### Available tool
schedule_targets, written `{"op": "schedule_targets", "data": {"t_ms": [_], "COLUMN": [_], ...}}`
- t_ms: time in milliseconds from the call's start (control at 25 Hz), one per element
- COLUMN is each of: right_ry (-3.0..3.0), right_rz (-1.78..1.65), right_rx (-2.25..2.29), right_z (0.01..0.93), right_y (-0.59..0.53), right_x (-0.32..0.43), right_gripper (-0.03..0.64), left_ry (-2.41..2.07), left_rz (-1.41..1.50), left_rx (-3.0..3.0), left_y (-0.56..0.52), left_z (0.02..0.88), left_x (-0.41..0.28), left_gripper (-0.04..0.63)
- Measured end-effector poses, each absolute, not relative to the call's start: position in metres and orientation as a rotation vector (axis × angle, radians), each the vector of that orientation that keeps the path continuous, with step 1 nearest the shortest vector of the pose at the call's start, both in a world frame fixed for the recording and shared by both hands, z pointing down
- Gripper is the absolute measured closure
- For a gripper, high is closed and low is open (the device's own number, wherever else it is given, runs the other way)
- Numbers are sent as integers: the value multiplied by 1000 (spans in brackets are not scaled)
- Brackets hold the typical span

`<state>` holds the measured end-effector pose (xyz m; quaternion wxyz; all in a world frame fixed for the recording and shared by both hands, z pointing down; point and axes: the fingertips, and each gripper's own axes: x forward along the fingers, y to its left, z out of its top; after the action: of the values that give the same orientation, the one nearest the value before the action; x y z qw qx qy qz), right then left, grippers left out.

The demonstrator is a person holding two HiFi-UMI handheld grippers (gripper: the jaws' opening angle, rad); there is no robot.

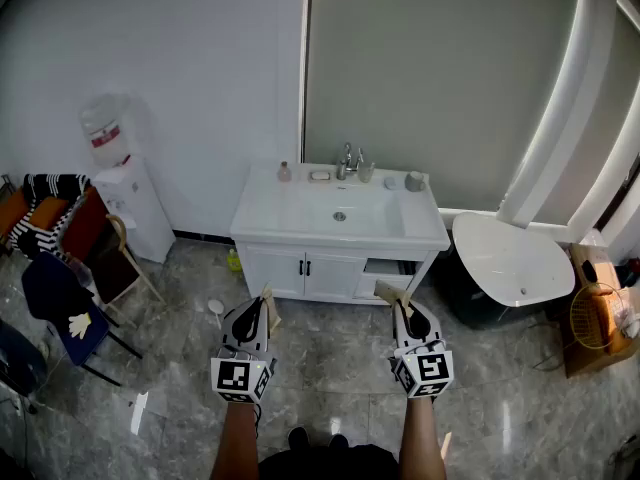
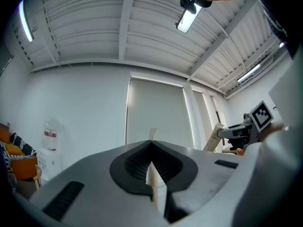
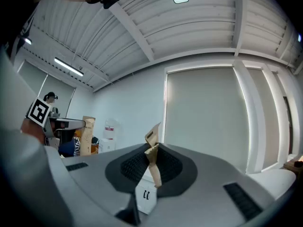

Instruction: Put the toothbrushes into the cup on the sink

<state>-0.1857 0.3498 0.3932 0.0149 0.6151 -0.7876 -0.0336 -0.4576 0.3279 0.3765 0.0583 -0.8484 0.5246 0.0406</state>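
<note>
The white sink (image 1: pixel 340 230) stands against the far wall, a few steps ahead. On its back ledge, right of the faucet (image 1: pixel 349 160), stand a small cup (image 1: pixel 366 173) and a grey cup (image 1: pixel 414 181). My left gripper (image 1: pixel 263 313) (image 2: pixel 151 150) is shut on a flat tan wrapped toothbrush (image 1: pixel 268 301) (image 2: pixel 152 183) that pokes up past the jaw tips. My right gripper (image 1: pixel 398 308) (image 3: pixel 152 151) is shut on a second one, a crumpled tan paper pack (image 1: pixel 388 291) (image 3: pixel 152 162). Both grippers are held low over the floor, well short of the sink and pointing toward it.
A small bottle (image 1: pixel 285 172) and a soap dish (image 1: pixel 320 175) sit on the sink's ledge. A water dispenser (image 1: pixel 122 193) and chairs (image 1: pixel 70 268) stand at the left. A round white table (image 1: pixel 510 258) and a wire basket (image 1: pixel 592 315) are at the right. Grey marble floor (image 1: pixel 330 333) lies between me and the sink.
</note>
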Motion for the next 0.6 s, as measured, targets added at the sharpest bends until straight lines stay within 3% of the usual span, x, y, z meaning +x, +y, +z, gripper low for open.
{"op": "schedule_targets", "data": {"t_ms": [600], "right_ry": [-2496], "right_rz": [-123], "right_rx": [1936], "right_z": [388], "right_y": [348], "right_x": [-178], "right_gripper": [560], "left_ry": [1550], "left_rz": [126], "left_rx": [-2578], "left_y": [326], "left_z": [375], "left_x": [-446], "left_gripper": [571]}}
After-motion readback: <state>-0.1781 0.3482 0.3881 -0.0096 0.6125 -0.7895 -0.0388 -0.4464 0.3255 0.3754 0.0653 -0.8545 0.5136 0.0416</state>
